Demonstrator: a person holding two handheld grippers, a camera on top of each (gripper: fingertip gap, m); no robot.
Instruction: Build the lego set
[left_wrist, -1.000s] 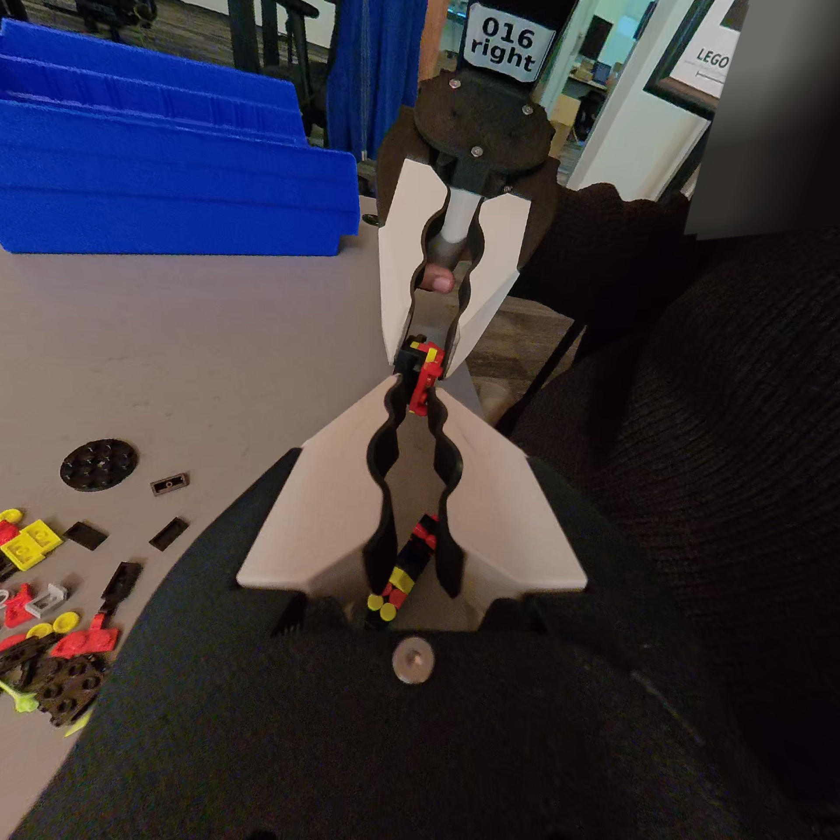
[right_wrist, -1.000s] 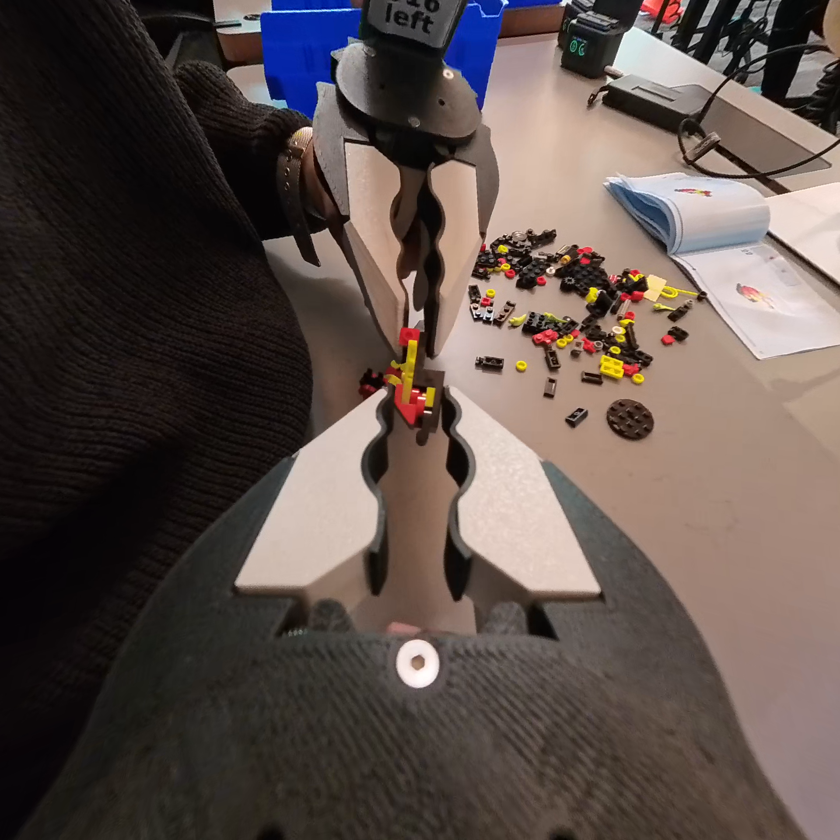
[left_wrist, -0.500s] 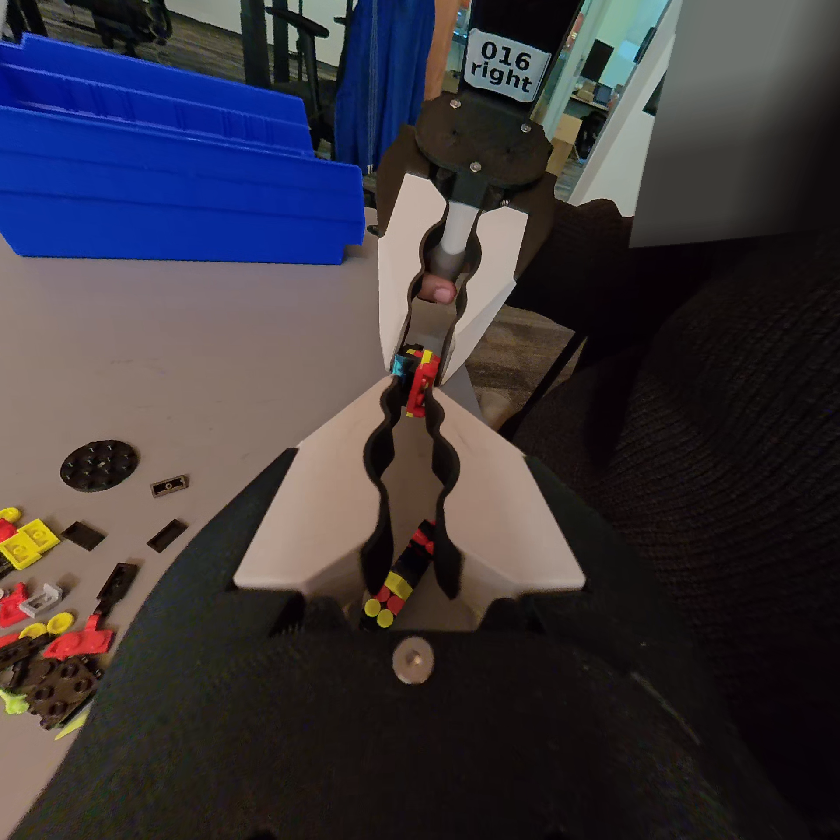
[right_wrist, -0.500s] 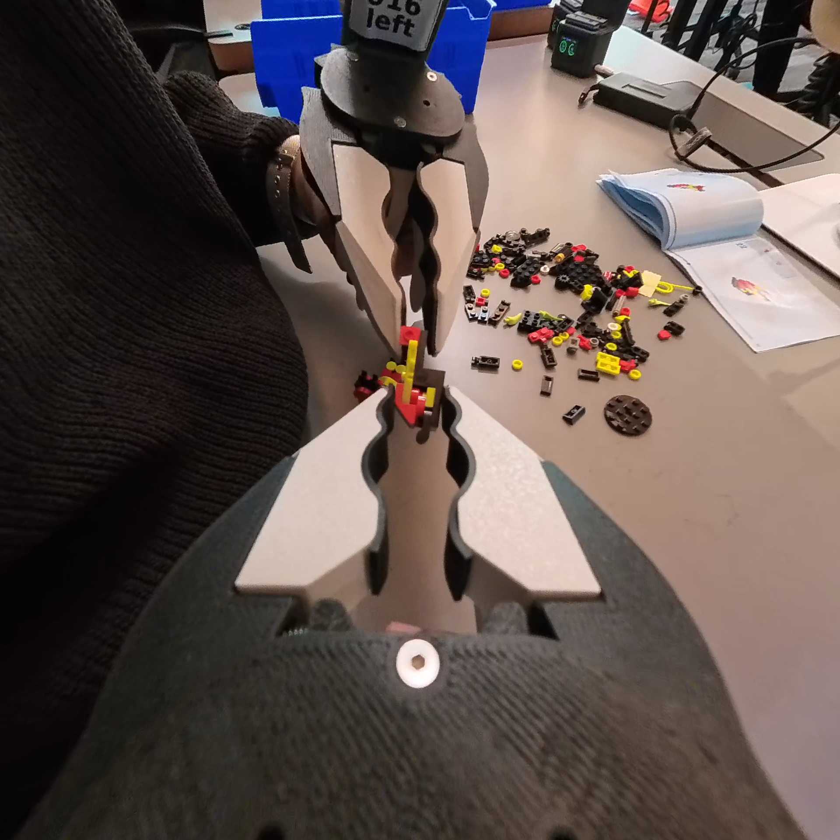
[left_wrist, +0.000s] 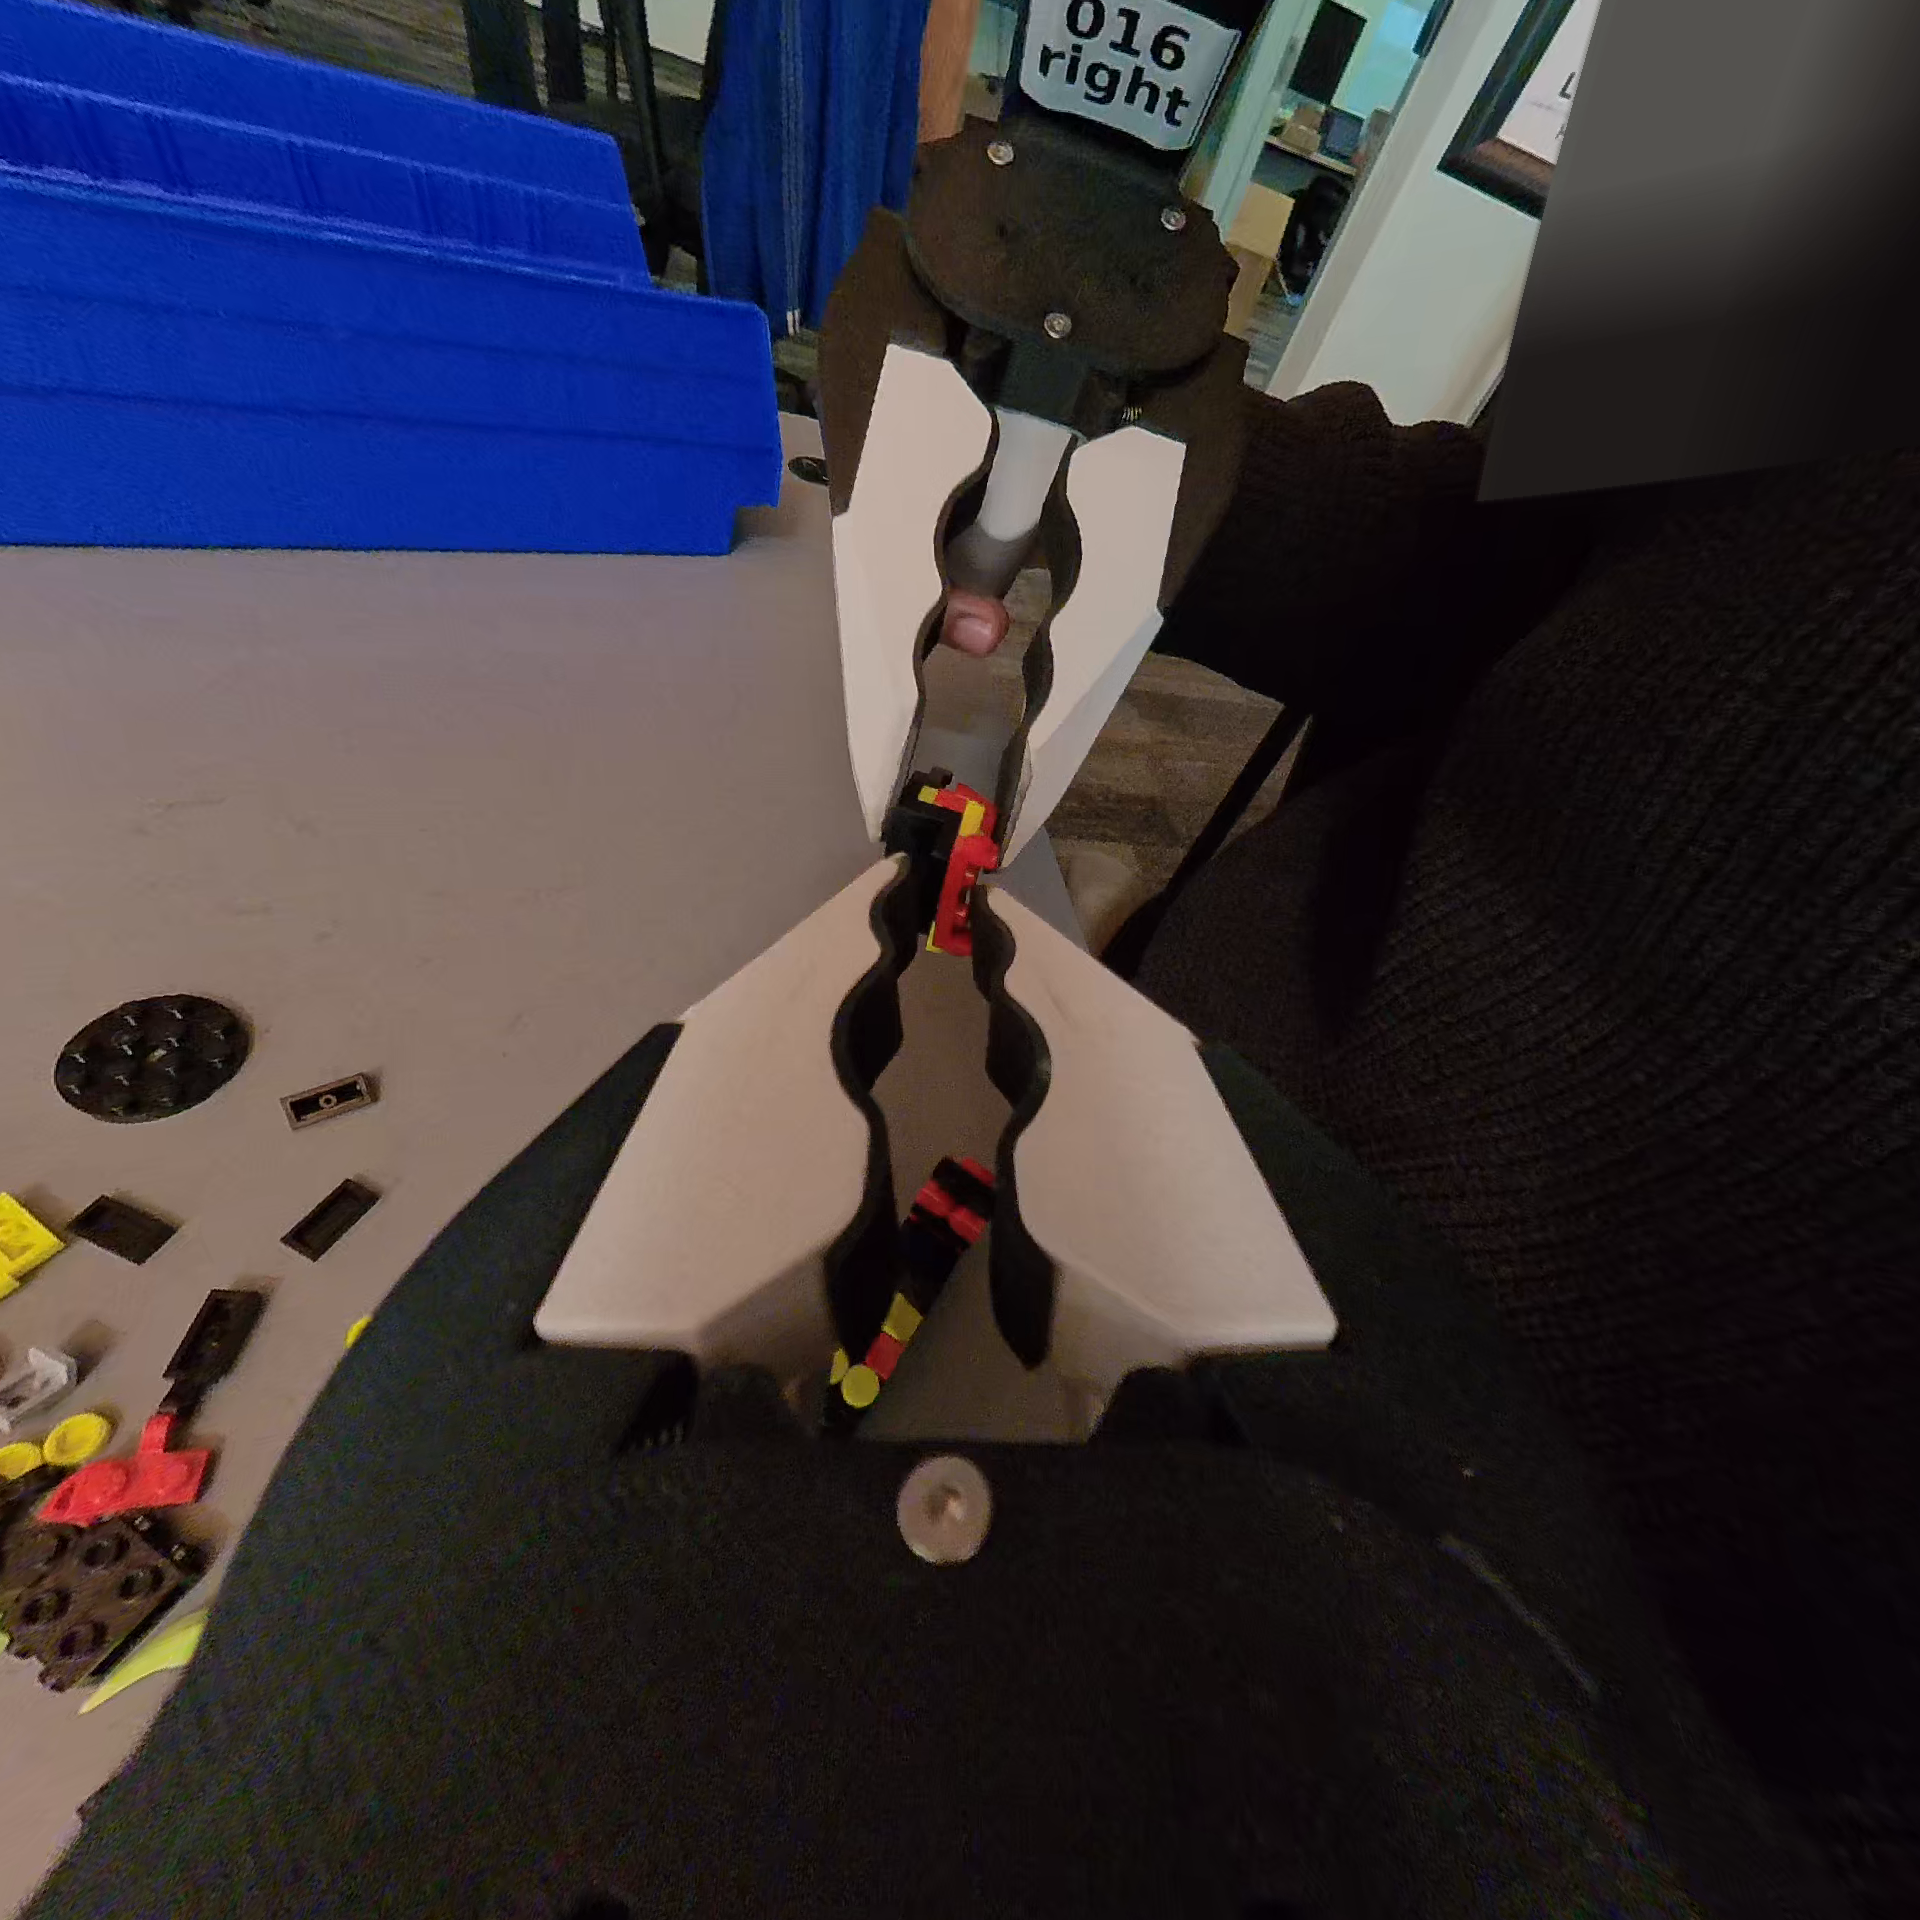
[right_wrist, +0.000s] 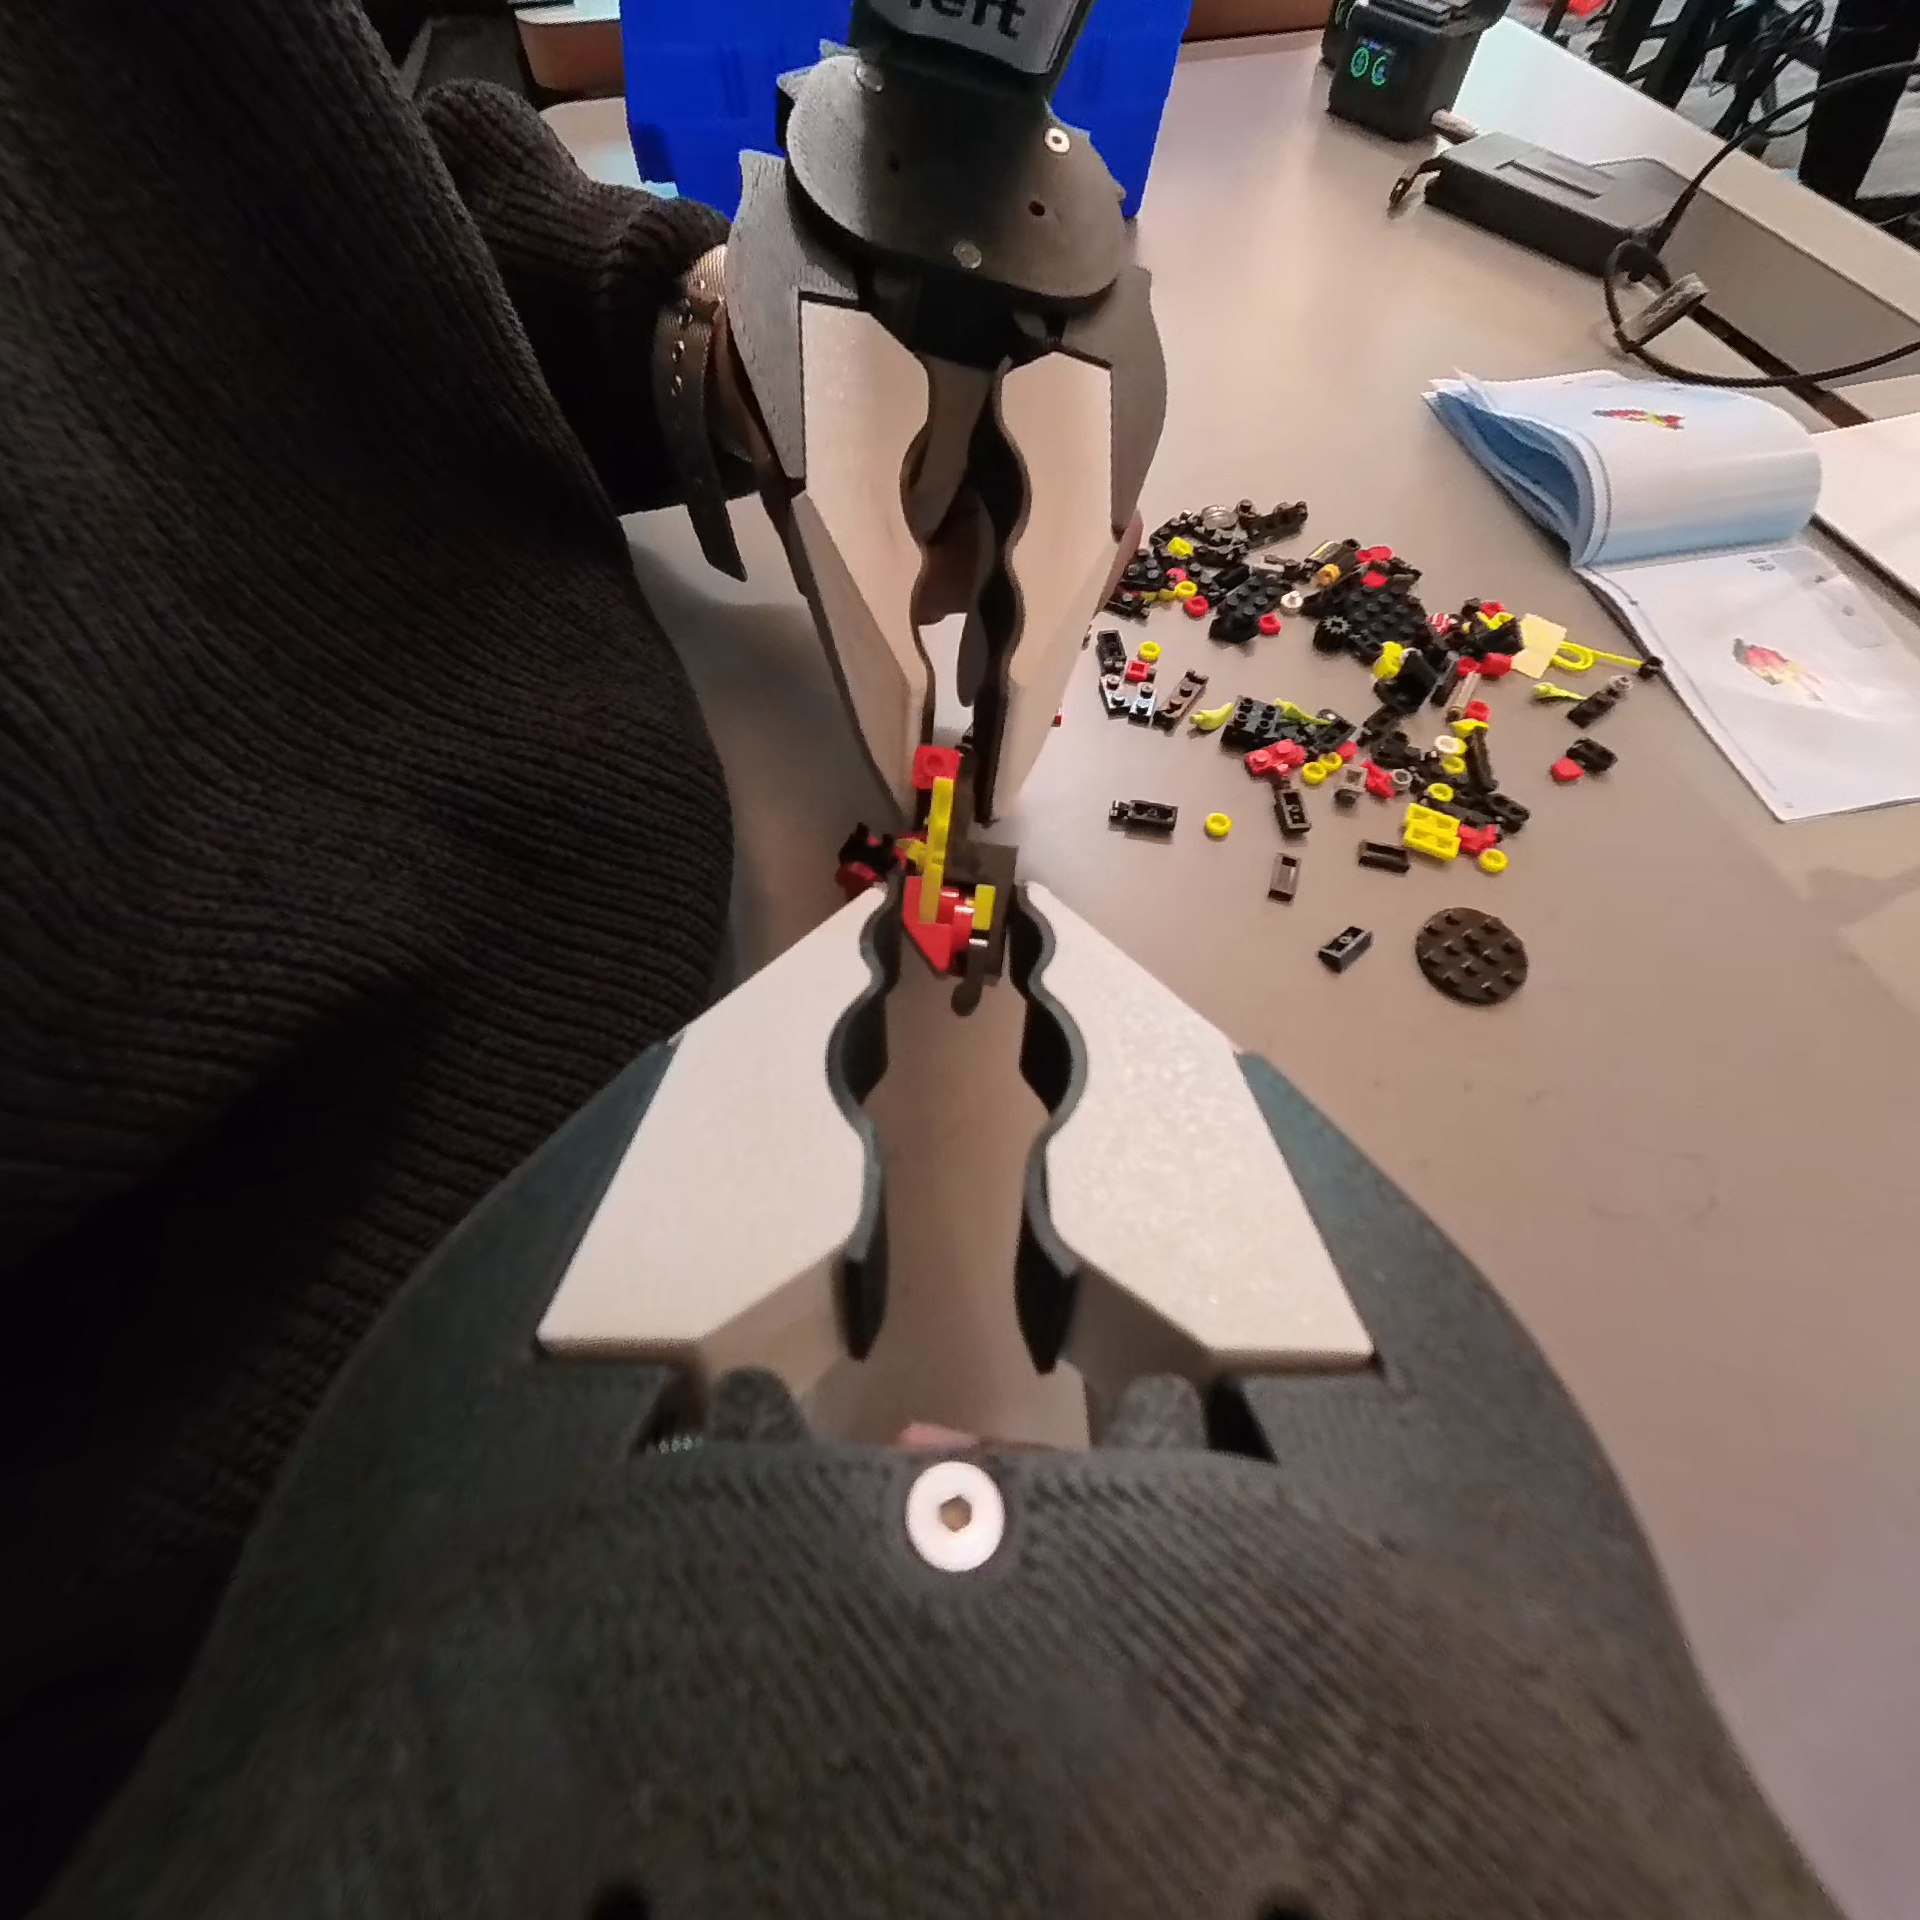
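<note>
A small red, yellow and black lego assembly (left_wrist: 954, 868) is held in the air between both grippers, which meet tip to tip. My left gripper (left_wrist: 943, 894) is shut on its near end in the left wrist view. My right gripper (left_wrist: 948, 831) comes from the far side and is shut on the other end. In the right wrist view my right gripper (right_wrist: 951, 899) grips the red and black part (right_wrist: 935, 920), and the left gripper (right_wrist: 951, 810) pinches the yellow and red part above it. A second black, red and yellow strip (left_wrist: 920, 1273) lies on the table below.
Loose lego pieces (right_wrist: 1351, 675) lie scattered on the grey table (right_wrist: 1558, 1247), with a round black plate (right_wrist: 1471, 956) near them. An open instruction booklet (right_wrist: 1621, 468) is at the right. Blue bins (left_wrist: 364, 364) stand at the back. A dark knit sleeve (right_wrist: 312, 727) fills the left. The grippers are tip to tip, or close to it.
Both grippers stay shut tip to tip on the assembly. The pair has shifted only slightly, and the left gripper leans in a little more steeply.
</note>
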